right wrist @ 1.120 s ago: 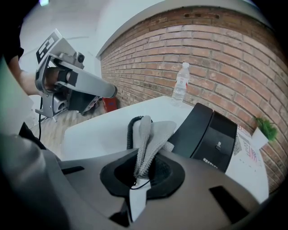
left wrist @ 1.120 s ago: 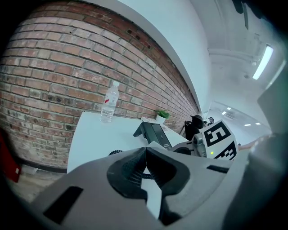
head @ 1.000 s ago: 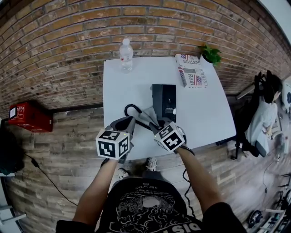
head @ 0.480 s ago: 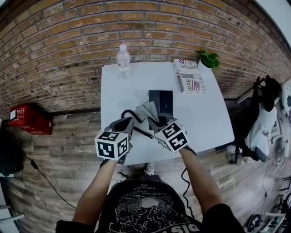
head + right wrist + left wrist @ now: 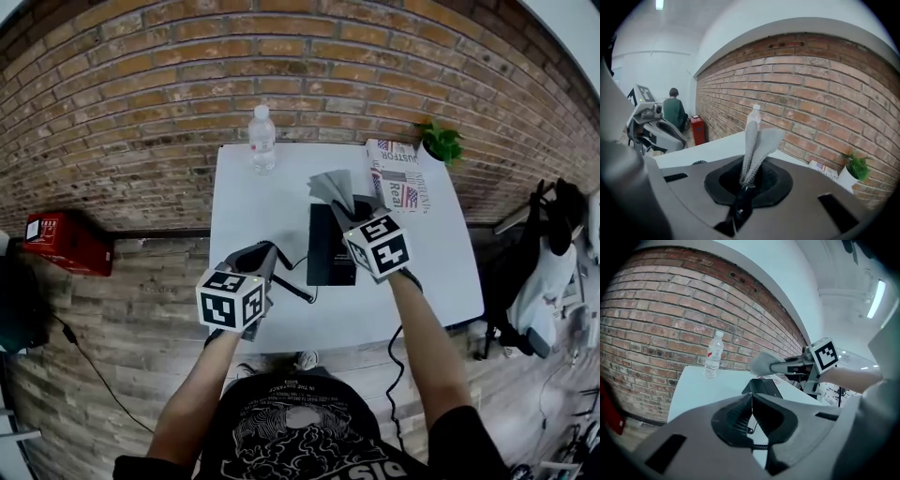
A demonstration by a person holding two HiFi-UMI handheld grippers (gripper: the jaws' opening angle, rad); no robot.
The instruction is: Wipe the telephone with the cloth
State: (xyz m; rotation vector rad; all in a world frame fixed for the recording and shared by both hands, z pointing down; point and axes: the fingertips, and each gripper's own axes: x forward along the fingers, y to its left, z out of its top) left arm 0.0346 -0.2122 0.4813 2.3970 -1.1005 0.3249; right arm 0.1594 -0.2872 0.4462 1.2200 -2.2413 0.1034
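A black telephone (image 5: 331, 246) lies on the white table (image 5: 258, 202); it also shows in the left gripper view (image 5: 764, 387). My right gripper (image 5: 352, 208) is shut on a grey cloth (image 5: 335, 187) and holds it above the telephone's far end. The cloth (image 5: 757, 143) sticks up from between the shut jaws of the right gripper (image 5: 746, 180). My left gripper (image 5: 265, 253) is at the table's front left, left of the telephone. Its jaws (image 5: 751, 399) meet at the tips, with the coiled telephone cord (image 5: 758, 446) caught in the gap behind them.
A water bottle (image 5: 262, 139) stands at the table's far left edge. A printed box (image 5: 398, 173) and a small potted plant (image 5: 441, 142) sit at the far right. A brick wall runs behind. A red box (image 5: 64, 242) is on the floor left; a person (image 5: 674, 110) sits far off.
My right gripper has carried the cloth from the telephone's near end up and away to its far end. The left gripper has stayed in place.
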